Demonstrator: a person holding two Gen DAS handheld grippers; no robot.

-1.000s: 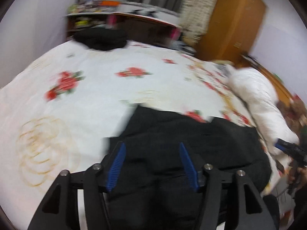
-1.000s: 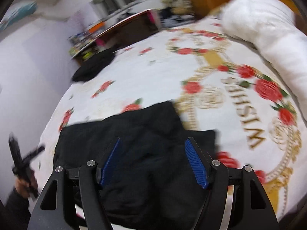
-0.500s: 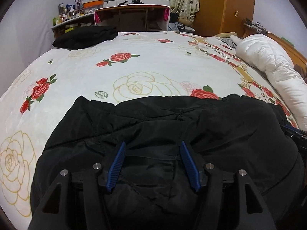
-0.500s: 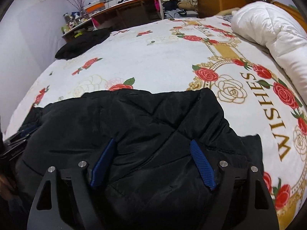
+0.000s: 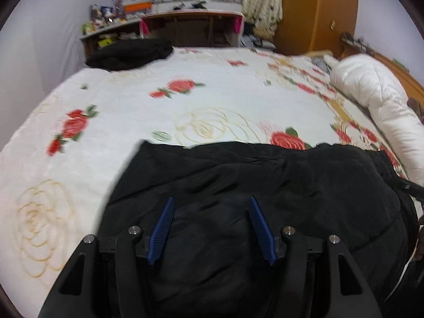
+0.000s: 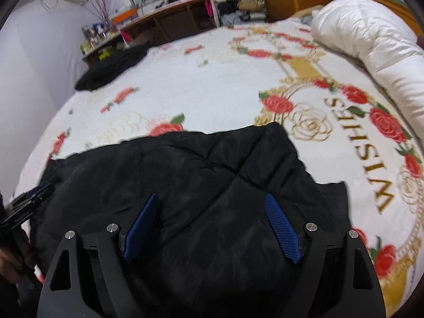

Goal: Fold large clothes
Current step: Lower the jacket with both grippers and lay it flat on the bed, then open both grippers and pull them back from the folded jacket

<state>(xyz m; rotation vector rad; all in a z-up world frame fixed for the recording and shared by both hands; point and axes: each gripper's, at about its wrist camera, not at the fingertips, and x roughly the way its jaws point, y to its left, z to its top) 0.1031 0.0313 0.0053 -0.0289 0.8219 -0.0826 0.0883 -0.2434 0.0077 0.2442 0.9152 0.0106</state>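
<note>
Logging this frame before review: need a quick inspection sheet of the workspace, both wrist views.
Surface: bed with a white rose-print cover, word "WISHES" on it.
Job's things: black padded jacket bunched at the near edge.
Clutter: second dark garment at the far corner; rolled white duvet along one side.
Grippers: left claw open above the jacket; right claw open above it too.
Cables: nothing seen.
Surroundings: shelf of small items, barred window, wooden wardrobe.
</note>
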